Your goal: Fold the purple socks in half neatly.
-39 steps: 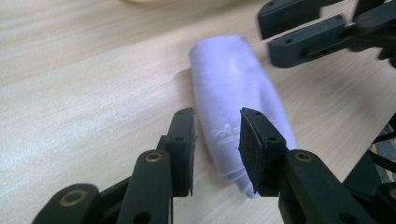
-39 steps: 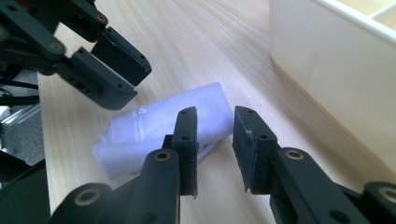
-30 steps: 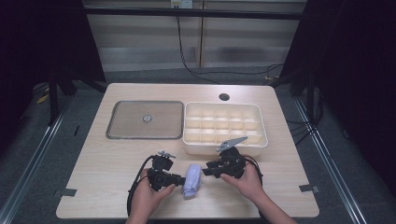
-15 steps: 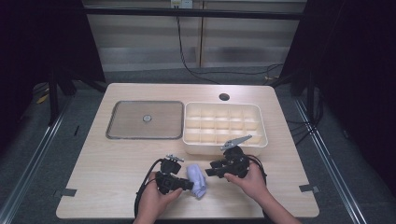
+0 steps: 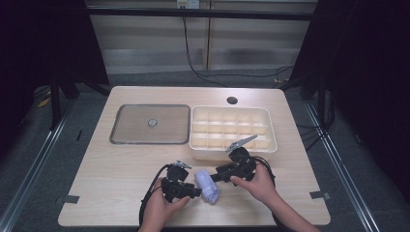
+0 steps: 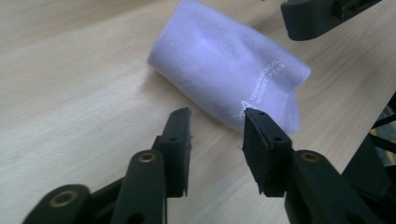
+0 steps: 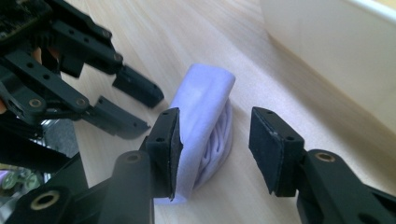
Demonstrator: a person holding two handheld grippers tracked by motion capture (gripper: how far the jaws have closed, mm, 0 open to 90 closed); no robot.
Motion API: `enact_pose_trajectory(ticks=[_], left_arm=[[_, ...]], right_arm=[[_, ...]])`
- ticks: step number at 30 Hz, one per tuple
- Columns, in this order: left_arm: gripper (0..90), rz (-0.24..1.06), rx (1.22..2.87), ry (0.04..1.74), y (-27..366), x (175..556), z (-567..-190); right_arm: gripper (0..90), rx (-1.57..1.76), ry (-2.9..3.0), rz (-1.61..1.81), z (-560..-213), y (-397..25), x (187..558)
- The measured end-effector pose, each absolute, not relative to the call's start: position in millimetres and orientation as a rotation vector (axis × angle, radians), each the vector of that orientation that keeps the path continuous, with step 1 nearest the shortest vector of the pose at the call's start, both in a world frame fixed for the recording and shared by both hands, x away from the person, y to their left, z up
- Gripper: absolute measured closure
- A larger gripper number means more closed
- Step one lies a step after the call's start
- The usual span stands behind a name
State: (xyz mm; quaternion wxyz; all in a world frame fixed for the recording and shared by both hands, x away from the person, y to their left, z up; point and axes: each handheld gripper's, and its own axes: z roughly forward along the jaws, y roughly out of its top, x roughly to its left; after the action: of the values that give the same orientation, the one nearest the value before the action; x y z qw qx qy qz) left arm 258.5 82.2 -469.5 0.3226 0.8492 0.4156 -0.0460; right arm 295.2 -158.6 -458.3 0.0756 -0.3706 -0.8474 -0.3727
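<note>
Lavender cloth (image 5: 207,186), rolled or folded into a small bundle, lies on the wooden surface (image 5: 111,164) near the person's edge, between the two grippers and just in front of the white compartment tray (image 5: 270,126). The left gripper (image 5: 197,191) is open, its jaws spread and stopped just short of the cloth's printed side, as the left gripper view shows (image 6: 215,119). The right gripper (image 5: 213,179) is open too; in the right gripper view (image 7: 215,128) one jaw rests against the bundle's end while the other stands clear, so nothing is clamped yet. The work looks to be at an early stage: the cloth is folded and lying free, both grippers are lined up to take it, and the tray's compartments appear empty. The grasp, and any carrying toward the tray, appears to remain. A flat grey lid (image 5: 150,123) lies beside the tray, untouched.
</note>
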Motion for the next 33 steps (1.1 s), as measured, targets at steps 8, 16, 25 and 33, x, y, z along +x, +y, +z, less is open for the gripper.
enact_pose_trajectory(ticks=[8,16,25,33], left_arm=[[47.7,0.018,2.242,1.073,97,261,-474],[41.6,0.093,2.262,1.047,103,263,-484],[38.3,0.147,2.265,1.023,108,265,-487],[34.8,0.229,2.289,0.961,111,266,-490]], right_arm=[[51.2,-1.146,-2.468,-1.057,-457,-157,298],[51.0,-1.176,-2.424,-0.989,-469,-152,303],[52.3,-1.199,-2.384,-0.921,-481,-145,308],[53.2,-1.215,-2.373,-0.870,-487,-142,308]])
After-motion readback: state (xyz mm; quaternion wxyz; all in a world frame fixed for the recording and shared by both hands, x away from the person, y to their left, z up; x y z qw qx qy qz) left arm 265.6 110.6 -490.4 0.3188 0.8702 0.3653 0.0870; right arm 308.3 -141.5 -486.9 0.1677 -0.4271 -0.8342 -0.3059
